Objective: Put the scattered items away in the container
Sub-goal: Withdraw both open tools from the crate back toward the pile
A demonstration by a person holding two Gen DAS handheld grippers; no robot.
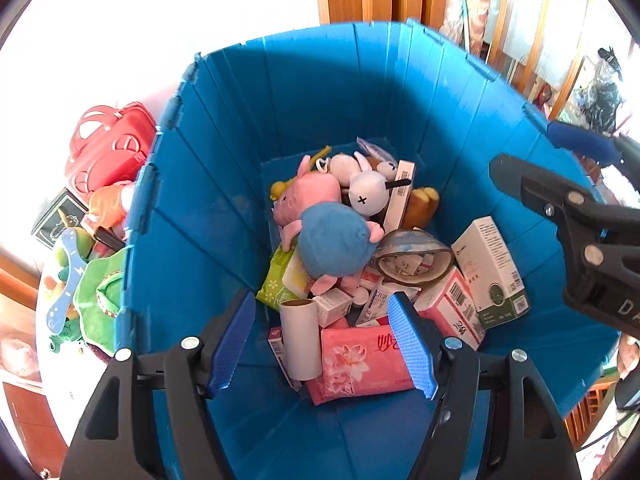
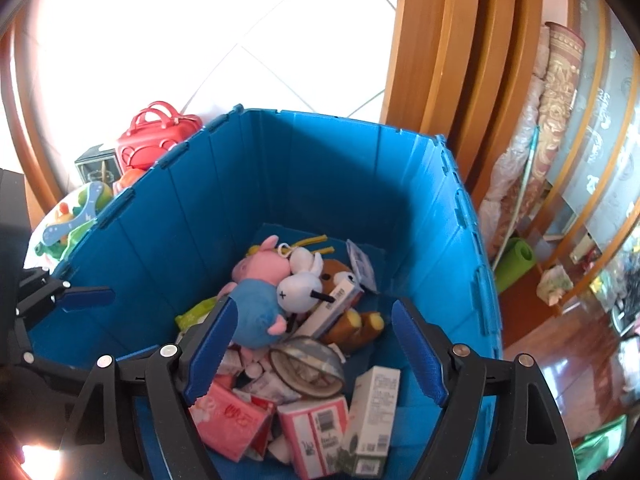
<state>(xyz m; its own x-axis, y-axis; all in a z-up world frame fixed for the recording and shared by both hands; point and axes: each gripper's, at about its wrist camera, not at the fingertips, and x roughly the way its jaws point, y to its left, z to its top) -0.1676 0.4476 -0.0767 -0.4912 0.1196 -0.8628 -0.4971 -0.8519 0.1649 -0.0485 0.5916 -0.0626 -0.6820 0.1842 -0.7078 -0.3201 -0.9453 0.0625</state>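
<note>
The blue container [image 1: 224, 184] already holds most of the clutter: a pig plush [image 1: 324, 232], a white rabbit toy [image 1: 366, 192], a pink tissue pack [image 1: 360, 360], a tape roll [image 1: 412, 256] and several boxes lie heaped on its floor; what remains, a red toy bag [image 1: 108, 148] and a green toy [image 1: 100, 300], sits outside, pressed against the container's left wall. Both grippers hover over the bin; the left gripper [image 1: 324, 352] is released and empty; the right gripper [image 2: 316, 360] gapes wide, nothing between its pads. The leftovers lie to the left of both, so the left hand looks nearer for the next reach.
</note>
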